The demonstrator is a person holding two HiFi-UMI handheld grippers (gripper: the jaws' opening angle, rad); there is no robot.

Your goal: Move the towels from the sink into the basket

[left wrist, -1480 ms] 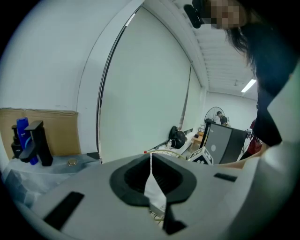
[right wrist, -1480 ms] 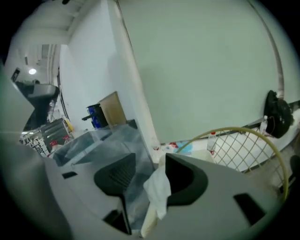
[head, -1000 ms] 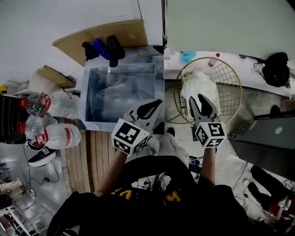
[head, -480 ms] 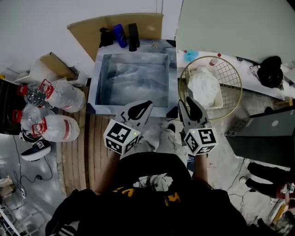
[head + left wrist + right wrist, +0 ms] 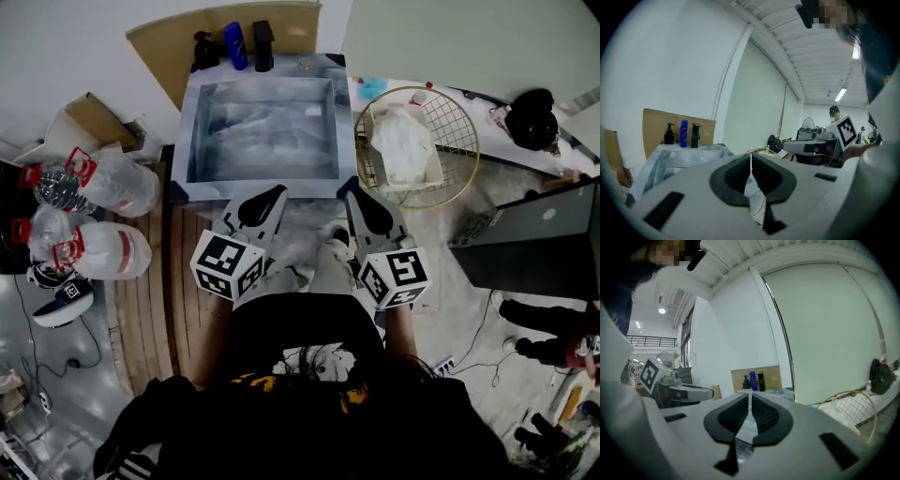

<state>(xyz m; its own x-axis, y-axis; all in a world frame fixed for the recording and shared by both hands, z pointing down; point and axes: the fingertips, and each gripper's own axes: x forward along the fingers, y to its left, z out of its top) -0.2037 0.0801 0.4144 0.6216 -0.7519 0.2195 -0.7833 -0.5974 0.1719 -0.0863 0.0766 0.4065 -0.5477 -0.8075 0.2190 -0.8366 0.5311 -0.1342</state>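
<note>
Both hand-held grippers hang level, side by side, at the near edge of the sink, each clenched on nothing. The left gripper has its jaws pressed together at the tips. The right gripper has just been closing its jaws, and they now meet with nothing between them.

The sink lies straight ahead of the left gripper, its near rim just beyond the jaw tips. Its grey-blue inside shows crumpled folds; whether that is a lining or cloth cannot be told.

The round gold wire basket sits ahead of the right gripper and off to its right, just beside the sink. In it lies a white towel, bunched toward the side of the basket nearer the sink, clear of both grippers.

Beyond the sink, furthest from the grippers, three containers stand upright in a row: a black pump bottle, a blue bottle and a black dispenser.

Well off to the left of the left gripper, two large clear water jugs lie on the floor; what they hold cannot be made out.
</note>
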